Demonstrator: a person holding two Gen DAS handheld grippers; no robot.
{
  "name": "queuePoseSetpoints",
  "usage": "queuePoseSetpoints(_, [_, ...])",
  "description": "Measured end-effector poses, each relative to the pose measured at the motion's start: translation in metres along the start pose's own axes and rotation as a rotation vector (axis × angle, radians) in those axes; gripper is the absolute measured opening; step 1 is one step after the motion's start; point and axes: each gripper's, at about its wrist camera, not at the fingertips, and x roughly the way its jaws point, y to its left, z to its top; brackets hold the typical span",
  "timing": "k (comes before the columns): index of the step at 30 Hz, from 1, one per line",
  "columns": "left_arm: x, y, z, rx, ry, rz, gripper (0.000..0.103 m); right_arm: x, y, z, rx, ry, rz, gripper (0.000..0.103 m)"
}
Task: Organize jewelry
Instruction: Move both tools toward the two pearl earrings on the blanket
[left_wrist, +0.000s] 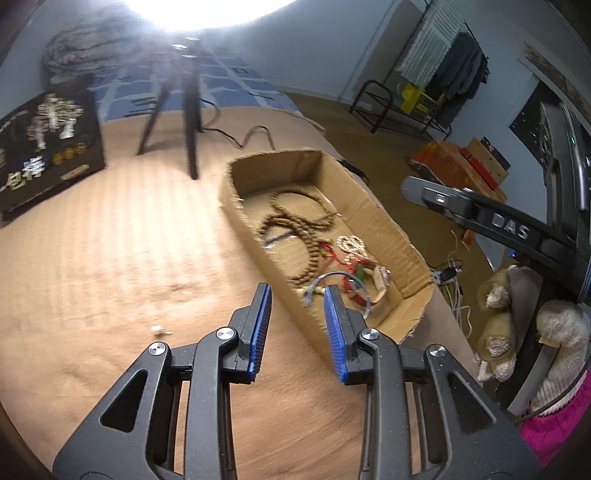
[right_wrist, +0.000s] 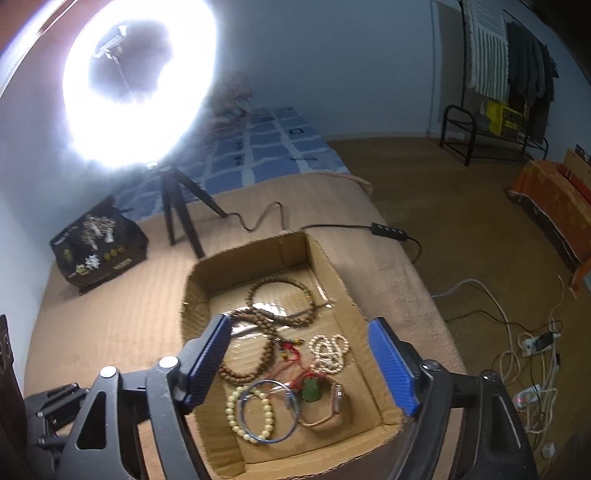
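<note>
Jewelry lies heaped in the cardboard box (right_wrist: 334, 273) on the tan-covered bed (left_wrist: 110, 240) — long brown bead strands (right_wrist: 266, 317) toward the far end, a white bead string (right_wrist: 328, 352) in the middle, and near the front a pale bead bracelet (right_wrist: 236, 410), a blue-tinted ring bangle (right_wrist: 267, 439), a green pendant on red cord (right_wrist: 311, 390) and a watch (right_wrist: 337, 400). The left hand-held gripper (left_wrist: 297, 295) hovers by the box's near wall, its jaws a little apart and gripping nothing. The right hand-held gripper (right_wrist: 299, 334) hangs over the box with jaws spread wide, also empty. No piece is in hand, so the step looks like choosing the next item. A dark display stand (right_wrist: 99, 247) with ornaments stands well apart — whether it is the destination I cannot tell. The next move calls for lowering onto one piece without snagging the tangled cords.
</note>
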Motion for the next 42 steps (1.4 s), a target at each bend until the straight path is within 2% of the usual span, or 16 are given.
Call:
queuePoseSetpoints(4, [-0.024, 0.016, -0.003, 0.008, -0.044, 0.047, 0.029, -0.011, 0.010, -0.003, -0.017, -0.049, 0.001, 0.087])
queuePoseSetpoints(9, [-0.052, 0.043, -0.008, -0.019, -0.061, 0.103, 0.029, -0.023, 0.026, -0.007, -0.065, -0.101, 0.019, 0.100])
queuePoseSetpoints(11, [-0.065, 0.054, -0.014, -0.035, -0.070, 0.125, 0.041, -0.028, 0.030, -0.009, -0.073, -0.113, 0.027, 0.103])
queuePoseSetpoints(13, [-0.072, 0.061, -0.019, -0.036, -0.072, 0.148, 0.043, -0.032, 0.036, -0.010, -0.084, -0.119, 0.034, 0.103])
queuePoseSetpoints(17, [-0.084, 0.072, -0.033, -0.034, -0.049, 0.178, 0.044, -0.037, 0.046, -0.012, -0.106, -0.112, 0.051, 0.103])
queuePoseSetpoints(21, [-0.091, 0.073, -0.047, -0.003, -0.038, 0.190, 0.043, -0.037, 0.063, -0.016, -0.148, -0.063, 0.102, 0.103])
queuePoseSetpoints(25, [-0.091, 0.070, -0.064, 0.009, -0.022, 0.168, 0.043, -0.033, 0.081, -0.024, -0.187, -0.020, 0.155, 0.102])
queuePoseSetpoints(27, [-0.089, 0.070, -0.071, 0.007, -0.012, 0.157, 0.043, -0.028, 0.091, -0.029, -0.205, 0.007, 0.176, 0.099])
queuePoseSetpoints(31, [-0.076, 0.068, -0.084, -0.001, 0.024, 0.140, 0.043, -0.009, 0.110, -0.042, -0.228, 0.102, 0.225, 0.082])
queuePoseSetpoints(33, [-0.069, 0.068, -0.090, -0.005, 0.042, 0.132, 0.043, 0.002, 0.117, -0.048, -0.236, 0.142, 0.236, 0.079])
queuePoseSetpoints(36, [-0.059, 0.073, -0.099, -0.030, 0.066, 0.124, 0.043, 0.014, 0.126, -0.055, -0.241, 0.190, 0.263, 0.069])
queuePoseSetpoints(39, [-0.052, 0.083, -0.107, -0.069, 0.084, 0.120, 0.034, 0.029, 0.135, -0.062, -0.240, 0.237, 0.291, 0.062])
queuePoseSetpoints(42, [-0.046, 0.090, -0.111, -0.091, 0.096, 0.119, 0.032, 0.042, 0.143, -0.066, -0.247, 0.271, 0.302, 0.054])
